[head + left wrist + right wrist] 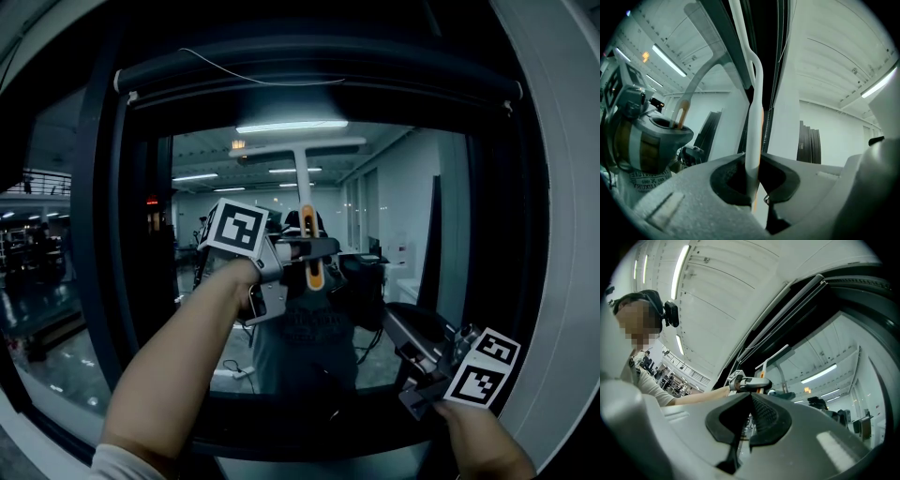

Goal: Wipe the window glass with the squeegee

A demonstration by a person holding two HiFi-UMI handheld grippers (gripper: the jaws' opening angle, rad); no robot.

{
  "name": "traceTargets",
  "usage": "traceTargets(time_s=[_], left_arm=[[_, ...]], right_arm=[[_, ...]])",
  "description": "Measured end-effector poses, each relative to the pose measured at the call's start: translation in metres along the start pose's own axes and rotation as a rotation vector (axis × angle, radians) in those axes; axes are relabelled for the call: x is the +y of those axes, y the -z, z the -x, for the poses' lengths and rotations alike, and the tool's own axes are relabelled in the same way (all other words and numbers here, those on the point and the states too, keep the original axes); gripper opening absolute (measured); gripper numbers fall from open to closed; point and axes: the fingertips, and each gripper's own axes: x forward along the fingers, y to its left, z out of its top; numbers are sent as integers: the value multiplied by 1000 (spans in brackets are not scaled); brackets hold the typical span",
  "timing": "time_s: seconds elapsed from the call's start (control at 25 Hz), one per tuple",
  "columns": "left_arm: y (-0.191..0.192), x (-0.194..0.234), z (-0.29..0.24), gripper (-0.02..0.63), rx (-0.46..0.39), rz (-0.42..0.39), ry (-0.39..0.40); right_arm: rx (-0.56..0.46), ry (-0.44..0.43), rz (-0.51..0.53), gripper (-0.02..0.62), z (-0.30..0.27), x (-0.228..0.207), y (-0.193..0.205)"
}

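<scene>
My left gripper point(314, 249) is raised in front of the window glass point(403, 216), and its fingers pinch the white and orange handle of the squeegee point(302, 183). In the left gripper view the handle point(754, 117) stands upright between my two pads, which clamp it from both sides.

The T-shaped blade sits high on the pane, near the upper edge of the glass and just under the rolled-up blind point(319, 80). There is little room above the blade. A thin cord point(253, 75) hangs loose across the blind. The glass is open to either side of the blade and well down below it.

The dark window frame point(103, 234) bounds the pane with a thick upright on the left and another on the right, and a sill point(309, 412) runs along the bottom. My left forearm point(178, 366) reaches up from the lower left across the lower part of the pane.

My right gripper point(396, 321) hangs low on the right, near the sill and well apart from the squeegee. Its fingers are pressed together with nothing between them point(747, 420). From there I see the left gripper point(750, 384) up at the glass. The pane mirrors ceiling lights and a person.
</scene>
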Motion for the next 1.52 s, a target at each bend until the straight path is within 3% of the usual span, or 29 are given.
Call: traceTargets(time_s=[0.16, 0.36, 0.64, 1.52], left_arm=[[8, -2, 2, 26, 5, 1, 0], [49, 8, 7, 26, 10, -10, -33], [52, 3, 3, 28, 26, 5, 6], [74, 11, 5, 23, 42, 8, -16]], right_arm=[[4, 3, -4, 6, 5, 6, 4], [5, 15, -12, 6, 28, 17, 35], [36, 37, -42, 6, 26, 13, 37], [87, 54, -77, 6, 19, 10, 46]])
